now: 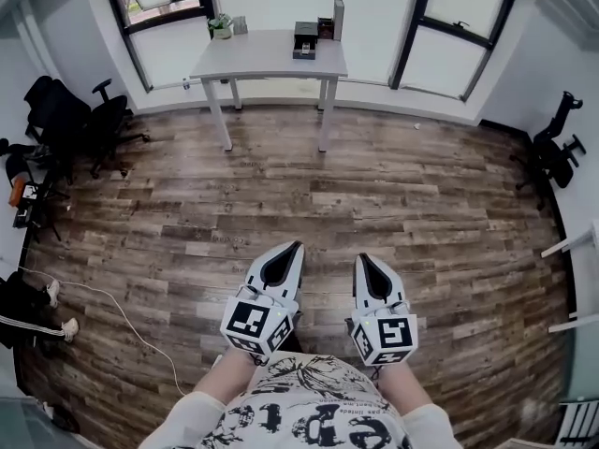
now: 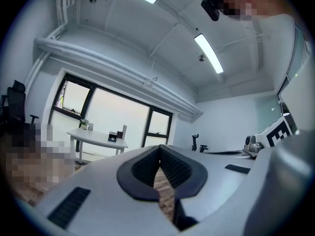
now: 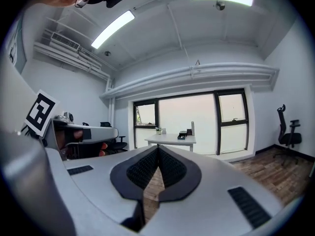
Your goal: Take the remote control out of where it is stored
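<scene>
1. Remote control not made out in any view, so no telling its long axis or heading. On the white table [image 1: 271, 59] by the windows, just a dark box [image 1: 305, 40] with an upright grey slab [image 1: 338, 19] just beside it, both too small to read
2. No legible writing: black-and-white square markers [image 1: 251, 321] on the gripper cubes, and bold black print on the person's shirt [image 1: 309, 414], cut off at the frame edge
3. Left gripper [image 1: 298, 246] closed, ribbed pads [image 2: 145, 167] meeting at the tips, nothing between them. Right gripper [image 1: 360, 257] the same – tips together, empty
4. Both side by side over the wood floor [image 1: 393, 185], aimed at the table and well apart from it – the dark box dead ahead past each pair of tips
</scene>
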Demonstrator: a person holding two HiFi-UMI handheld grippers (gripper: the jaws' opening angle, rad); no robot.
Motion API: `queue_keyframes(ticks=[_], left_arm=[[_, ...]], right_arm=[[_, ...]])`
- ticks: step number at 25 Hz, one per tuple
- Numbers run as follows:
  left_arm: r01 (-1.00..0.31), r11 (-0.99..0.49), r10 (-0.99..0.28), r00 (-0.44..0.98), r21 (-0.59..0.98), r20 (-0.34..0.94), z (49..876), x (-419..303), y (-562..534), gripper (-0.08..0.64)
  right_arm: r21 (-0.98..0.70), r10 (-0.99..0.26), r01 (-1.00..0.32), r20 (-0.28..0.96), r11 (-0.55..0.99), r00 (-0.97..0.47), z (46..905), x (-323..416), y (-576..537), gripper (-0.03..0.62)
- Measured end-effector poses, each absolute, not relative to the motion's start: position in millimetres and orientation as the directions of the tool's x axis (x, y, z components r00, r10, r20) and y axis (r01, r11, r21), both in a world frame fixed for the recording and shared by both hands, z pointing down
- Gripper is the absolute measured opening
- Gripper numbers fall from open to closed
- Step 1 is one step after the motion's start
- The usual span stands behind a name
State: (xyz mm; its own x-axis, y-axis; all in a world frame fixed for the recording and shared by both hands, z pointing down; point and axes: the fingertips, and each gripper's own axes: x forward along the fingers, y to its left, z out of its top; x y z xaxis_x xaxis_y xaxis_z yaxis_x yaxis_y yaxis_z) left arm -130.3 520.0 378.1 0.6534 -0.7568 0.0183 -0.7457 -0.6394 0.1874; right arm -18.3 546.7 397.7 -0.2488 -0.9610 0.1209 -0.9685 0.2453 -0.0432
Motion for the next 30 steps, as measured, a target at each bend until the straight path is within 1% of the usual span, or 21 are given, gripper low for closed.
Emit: queue_keyframes(ticks=[6,11,15,18,23,30], left_arm=[[-0.728,-0.650,-0.743,0.669,0.216,0.022,373,-168,406,0.009],[-0.734,-0.652,-0.743,0.668,0.191,0.031,365,-198,332,0.009],[-0.731,-0.647,-0.740,0.671,0.219,0.055,375,-206,289,0.009],[-0.745,-0.627,-0.756,0.652,0.228,0.052,383,-208,264,0.009],[-0.795,-0.565,-0.805,0.590,0.218,0.064,391,-200,209,0.009],[-0.840,-0.512,-0.847,0.528,0.182,0.057,380,-154,117,0.009]], right_arm=[[-0.053,-0.972,-0.979,0.118,0.197,-0.203,391,-51,432,0.002],[-0.064,-0.977,-0.981,0.100,0.181,-0.187,382,-77,363,0.002],[-0.071,-0.972,-0.981,0.135,0.183,-0.191,392,-84,320,0.002],[-0.085,-0.967,-0.978,0.153,0.191,-0.202,400,-81,290,0.003],[-0.104,-0.953,-0.959,0.130,0.263,-0.275,404,-70,229,0.002],[-0.101,-0.934,-0.938,0.106,0.332,-0.342,398,-18,122,0.003]])
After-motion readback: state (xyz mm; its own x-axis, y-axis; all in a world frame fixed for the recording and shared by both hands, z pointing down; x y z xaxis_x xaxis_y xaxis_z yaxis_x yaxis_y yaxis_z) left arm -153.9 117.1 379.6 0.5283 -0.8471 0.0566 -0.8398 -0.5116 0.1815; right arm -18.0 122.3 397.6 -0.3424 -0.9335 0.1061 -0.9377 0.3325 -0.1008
